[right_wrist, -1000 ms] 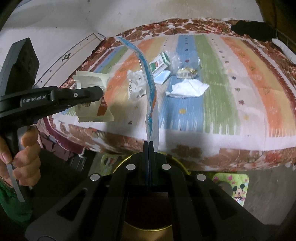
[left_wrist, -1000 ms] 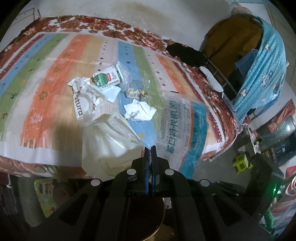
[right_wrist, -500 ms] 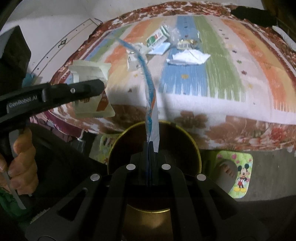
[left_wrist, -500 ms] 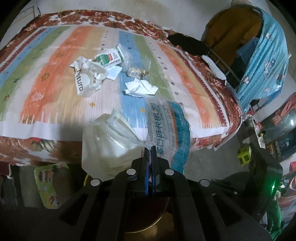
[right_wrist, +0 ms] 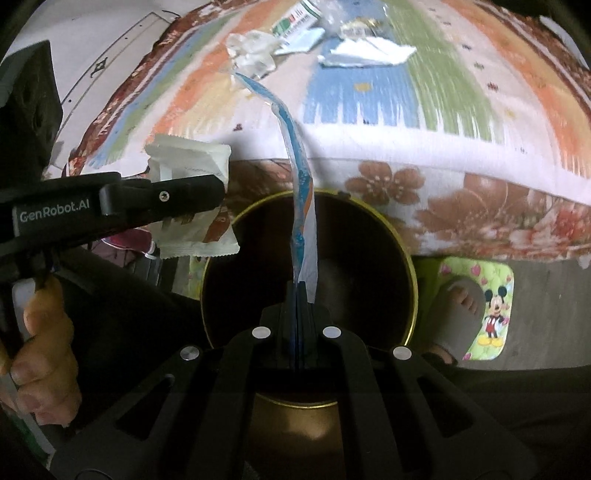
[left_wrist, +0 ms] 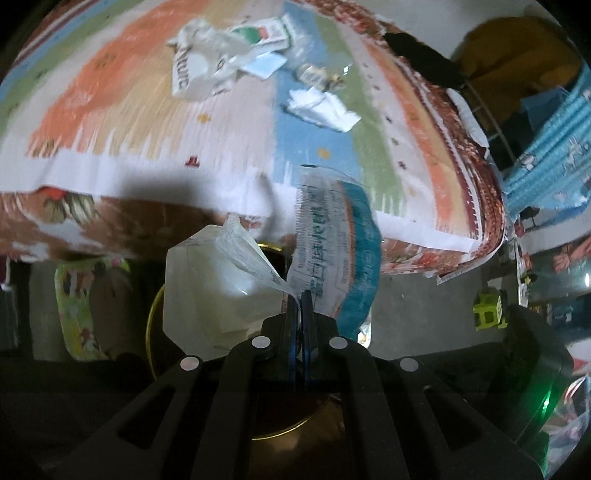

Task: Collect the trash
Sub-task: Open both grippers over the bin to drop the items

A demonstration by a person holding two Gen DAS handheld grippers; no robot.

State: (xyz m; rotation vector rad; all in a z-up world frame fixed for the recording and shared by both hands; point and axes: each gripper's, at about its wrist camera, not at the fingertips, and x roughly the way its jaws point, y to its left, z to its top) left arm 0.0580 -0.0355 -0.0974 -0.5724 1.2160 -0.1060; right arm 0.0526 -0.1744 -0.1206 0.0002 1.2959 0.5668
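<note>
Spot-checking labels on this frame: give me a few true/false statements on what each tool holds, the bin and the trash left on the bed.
1. The right tool is shut on a blue-and-white wrapper above the round bin. True.
2. The left tool is open and holds nothing. False: it is shut on a pale plastic packet.
3. All the trash is off the striped bedspread. False: a crumpled tissue, a green-and-white carton and crumpled paper lie on it.
4. The bin stands on the floor beside the bed, with a gold rim. True.
5. A sandalled foot rests on a cartoon mat. True.
</note>
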